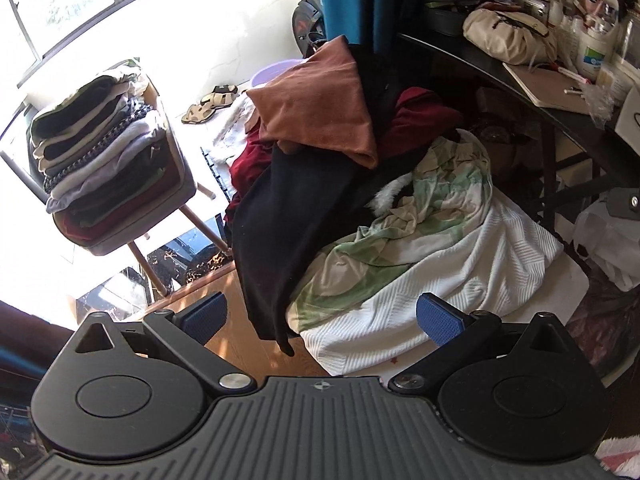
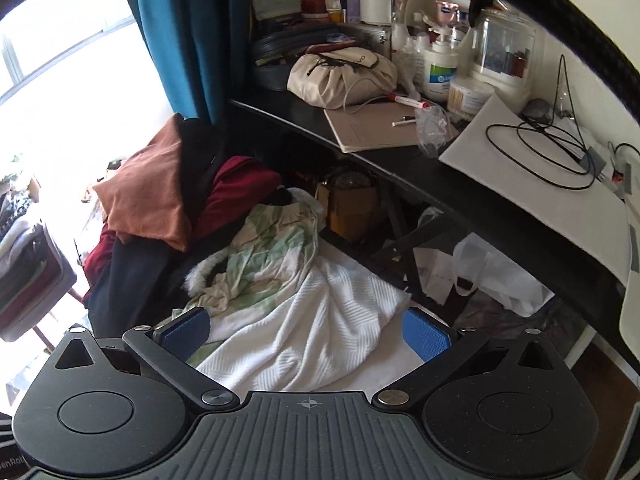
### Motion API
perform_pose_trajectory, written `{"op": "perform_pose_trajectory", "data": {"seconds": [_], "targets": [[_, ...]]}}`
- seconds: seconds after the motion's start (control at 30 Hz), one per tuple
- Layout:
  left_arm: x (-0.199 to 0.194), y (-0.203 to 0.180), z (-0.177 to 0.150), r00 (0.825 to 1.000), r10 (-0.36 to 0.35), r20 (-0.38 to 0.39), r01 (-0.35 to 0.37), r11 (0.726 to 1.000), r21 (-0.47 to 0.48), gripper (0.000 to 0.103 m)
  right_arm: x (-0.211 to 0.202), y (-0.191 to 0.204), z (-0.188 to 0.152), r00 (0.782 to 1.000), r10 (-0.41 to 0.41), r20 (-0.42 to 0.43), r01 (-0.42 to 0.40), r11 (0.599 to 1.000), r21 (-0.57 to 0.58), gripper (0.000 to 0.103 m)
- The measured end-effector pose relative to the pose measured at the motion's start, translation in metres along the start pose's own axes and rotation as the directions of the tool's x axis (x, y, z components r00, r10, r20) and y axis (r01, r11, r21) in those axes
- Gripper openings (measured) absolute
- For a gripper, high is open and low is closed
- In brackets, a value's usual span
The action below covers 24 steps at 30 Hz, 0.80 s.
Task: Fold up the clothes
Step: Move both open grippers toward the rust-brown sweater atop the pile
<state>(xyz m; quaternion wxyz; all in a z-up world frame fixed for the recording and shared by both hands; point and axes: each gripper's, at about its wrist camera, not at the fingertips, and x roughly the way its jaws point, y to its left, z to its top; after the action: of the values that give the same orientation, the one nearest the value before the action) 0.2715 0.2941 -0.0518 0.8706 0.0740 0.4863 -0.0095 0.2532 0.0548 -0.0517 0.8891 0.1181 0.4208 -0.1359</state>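
We hold both tools above the heap with nothing in them: the left gripper [image 1: 322,318] has its blue pads spread wide, and the right gripper [image 2: 306,334] is likewise released. Below them lies the unfolded pile: a white textured cloth [image 1: 448,276] nearest, a green-and-cream garment [image 1: 432,200] crumpled on it, a black garment [image 1: 288,232] draped to its left, and a rust-brown piece [image 1: 316,104] on top at the far side over dark red fabric [image 2: 240,188]. Far left, a chair [image 1: 120,236] carries a stack of folded clothes [image 1: 100,152]. To the right stands a cluttered black desk [image 2: 400,160].
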Motion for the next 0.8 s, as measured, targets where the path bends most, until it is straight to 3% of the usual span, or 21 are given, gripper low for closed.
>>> {"op": "perform_pose_trajectory", "data": {"seconds": [0.17,0.37,0.6,0.67,0.73,0.8], "targets": [[0.009,0.066,0.010,0.999,-0.046,0.021,0.047,0.998,-0.038,0.103,-0.019,0.073,-0.008,0.997,-0.036,0.068,0.037,0.999,-0.027,0.102],[0.015,0.144,0.010,0.991,-0.116,0.069,0.125,0.980,-0.153,0.103,-0.038,0.151,-0.025,0.993,-0.078,0.090,0.086,0.992,-0.092,0.102],[0.014,0.187,0.003,0.987,-0.071,0.146,0.088,0.990,-0.111,0.103,-0.045,0.183,-0.027,0.986,-0.105,0.129,0.114,0.991,-0.064,0.102],[0.015,0.201,0.005,0.983,-0.088,0.160,0.109,0.985,-0.130,0.103,-0.048,0.190,-0.024,0.983,-0.108,0.150,0.118,0.991,-0.058,0.102],[0.013,0.219,0.006,0.972,-0.113,0.205,0.149,0.974,-0.169,0.103,-0.050,0.196,-0.022,0.979,-0.111,0.172,0.122,0.991,-0.051,0.102],[0.009,0.238,0.004,0.942,-0.117,0.314,0.188,0.960,-0.208,0.103,-0.053,0.203,-0.020,0.974,-0.115,0.193,0.126,0.991,-0.045,0.102]]}}
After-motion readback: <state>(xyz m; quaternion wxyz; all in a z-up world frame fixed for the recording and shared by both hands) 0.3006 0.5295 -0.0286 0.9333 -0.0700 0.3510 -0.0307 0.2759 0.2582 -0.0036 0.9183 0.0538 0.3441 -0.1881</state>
